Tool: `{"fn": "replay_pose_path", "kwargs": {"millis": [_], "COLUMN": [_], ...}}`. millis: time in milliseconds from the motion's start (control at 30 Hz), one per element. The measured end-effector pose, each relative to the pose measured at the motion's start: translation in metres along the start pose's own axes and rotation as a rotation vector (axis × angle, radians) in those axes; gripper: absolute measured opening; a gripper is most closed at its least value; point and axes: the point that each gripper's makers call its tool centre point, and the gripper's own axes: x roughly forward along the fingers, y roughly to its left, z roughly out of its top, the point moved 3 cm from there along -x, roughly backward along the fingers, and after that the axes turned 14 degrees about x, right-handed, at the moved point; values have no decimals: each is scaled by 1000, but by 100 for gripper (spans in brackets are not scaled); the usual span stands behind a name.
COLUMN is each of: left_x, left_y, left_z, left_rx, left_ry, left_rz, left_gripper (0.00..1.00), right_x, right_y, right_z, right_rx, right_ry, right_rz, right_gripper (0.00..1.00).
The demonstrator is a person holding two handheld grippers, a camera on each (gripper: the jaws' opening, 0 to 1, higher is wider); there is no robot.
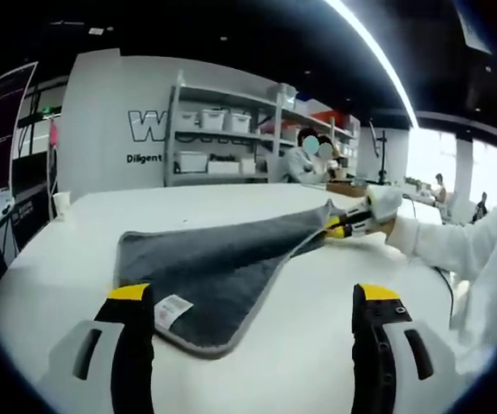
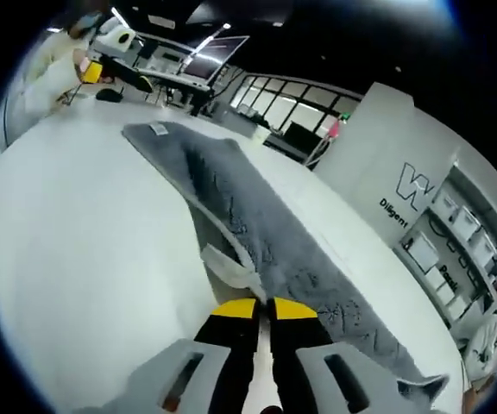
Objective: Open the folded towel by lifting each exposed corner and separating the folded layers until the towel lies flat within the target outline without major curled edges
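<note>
In the left gripper view, the left gripper rises from six o'clock with its two black, yellow-tipped jaws standing wide apart and holding nothing, poised over the broad white tabletop. Between and just beyond the jaws lies the grey plush towel with a paler stitched border, folded roughly into a triangle whose near corner points toward six o'clock; a small white care label with red print sits on that near part, just beside the jaw at seven o'clock. The far tip of the cloth stretches toward two o'clock, lifted off the table, where the right gripper has it pinched, held by a white-gloved hand on a white sleeve. At twelve o'clock stands a white metal shelving rack loaded with pale storage bins. In the right gripper view, the right gripper has its yellow-tipped jaws drawn together on the pale edge of the towel, which runs as a long grey band from five o'clock up toward eleven o'clock across the table. The label lies at its far end, and beyond it, at eleven o'clock, the left gripper hangs apart from the cloth.
</note>
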Motion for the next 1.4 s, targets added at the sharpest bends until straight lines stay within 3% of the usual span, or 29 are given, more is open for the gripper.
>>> {"fn": "replay_pose_path", "kwargs": {"millis": [200, 1167, 1400], "left_x": [-1, -6, -6], "left_y": [-1, -2, -3], "left_z": [1, 3, 3], "left_rx": [0, -1, -2], "left_ry": [0, -9, -6], "left_rz": [-3, -8, -9], "left_gripper": [93, 92, 92], "right_x": [-10, -54, -65], "right_y": [9, 79, 97], "right_z": [-3, -14, -14], "right_rx": [58, 139, 97], "right_ry": [15, 94, 123], "right_rz": [3, 89, 97], "right_gripper": [0, 0, 0]}}
